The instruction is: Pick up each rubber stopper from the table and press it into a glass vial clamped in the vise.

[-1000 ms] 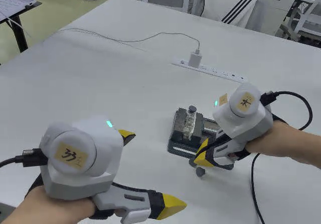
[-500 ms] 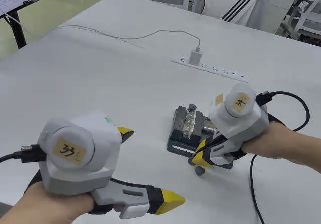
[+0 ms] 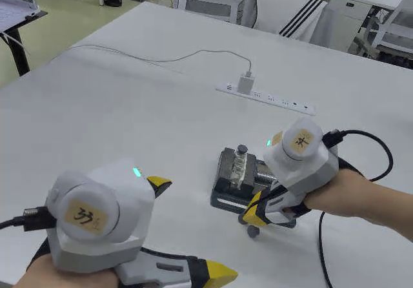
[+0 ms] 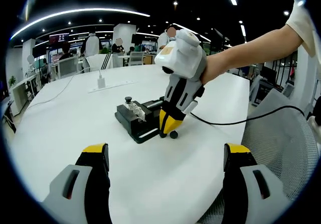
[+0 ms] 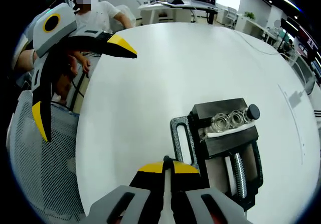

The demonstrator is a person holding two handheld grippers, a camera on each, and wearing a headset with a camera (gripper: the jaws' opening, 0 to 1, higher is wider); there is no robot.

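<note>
nearest us, the left gripper [image 3: 189,230] hovers over the table [image 3: 129,107] with its jaws spread wide and nothing between them. beyond it, the right gripper [image 3: 250,216] points down with jaws closed tip to tip, and a loose rubber stopper [image 3: 253,231] lies on the table just beside the tips. just behind, the vise [image 3: 224,172] clamps upright glass vials [image 3: 241,166], one capped by a second stopper [image 3: 241,149].
</note>
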